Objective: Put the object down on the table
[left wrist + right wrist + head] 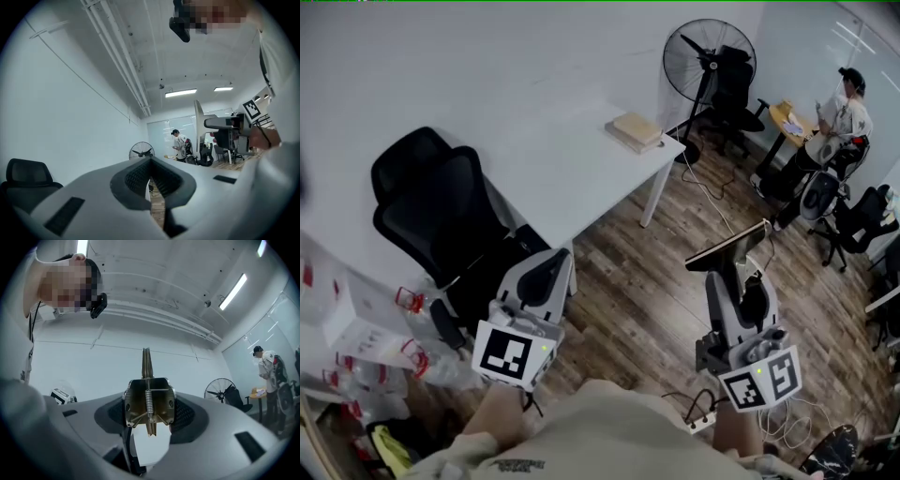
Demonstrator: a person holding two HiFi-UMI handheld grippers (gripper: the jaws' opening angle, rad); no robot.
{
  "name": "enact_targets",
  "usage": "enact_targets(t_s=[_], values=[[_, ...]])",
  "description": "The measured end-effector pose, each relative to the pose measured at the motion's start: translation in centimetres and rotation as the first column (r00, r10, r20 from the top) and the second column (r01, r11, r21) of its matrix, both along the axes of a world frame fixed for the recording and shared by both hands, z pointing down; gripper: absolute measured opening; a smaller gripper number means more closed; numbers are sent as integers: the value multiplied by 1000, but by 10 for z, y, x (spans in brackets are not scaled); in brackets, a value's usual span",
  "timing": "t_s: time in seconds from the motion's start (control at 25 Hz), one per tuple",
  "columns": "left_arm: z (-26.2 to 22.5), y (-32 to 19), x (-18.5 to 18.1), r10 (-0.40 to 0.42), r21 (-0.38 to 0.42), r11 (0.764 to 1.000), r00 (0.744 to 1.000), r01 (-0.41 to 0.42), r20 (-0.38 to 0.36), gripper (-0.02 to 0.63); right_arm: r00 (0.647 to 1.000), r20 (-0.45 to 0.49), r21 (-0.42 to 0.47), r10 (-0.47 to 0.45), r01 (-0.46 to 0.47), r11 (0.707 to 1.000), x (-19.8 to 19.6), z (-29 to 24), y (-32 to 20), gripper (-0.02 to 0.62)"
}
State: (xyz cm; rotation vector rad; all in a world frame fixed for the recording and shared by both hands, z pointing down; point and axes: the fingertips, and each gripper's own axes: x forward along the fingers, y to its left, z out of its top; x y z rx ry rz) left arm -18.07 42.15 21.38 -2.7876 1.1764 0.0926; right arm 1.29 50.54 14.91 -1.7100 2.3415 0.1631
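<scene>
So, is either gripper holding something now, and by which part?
The right gripper holds a clipboard by its metal spring clip. The left gripper is shut and holds nothing.

book stack (pixel 635 131) on table (pixel 506 112) corner, upper centre; office chair (pixel 441 216) at left before table; fan (pixel 705 58) upper right.

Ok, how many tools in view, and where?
2. The grey left tool sits low left by the black office chair, shut and empty. The grey right tool, low right above the wood floor, clamps a clipboard at its metal spring clip.
</scene>
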Motion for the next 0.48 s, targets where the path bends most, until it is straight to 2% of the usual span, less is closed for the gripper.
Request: enact_targets(t_s=[0.28,0.48], values=[[5,-3,-11,-5,4,1000,1000,5,-4,20,997,74,-52,3,1,999,-1,14,-6,222],[15,-15,2,-10,-3,1000,1000,10,25,20,992,122,-82,21,-11,997,19,25,-14,222]])
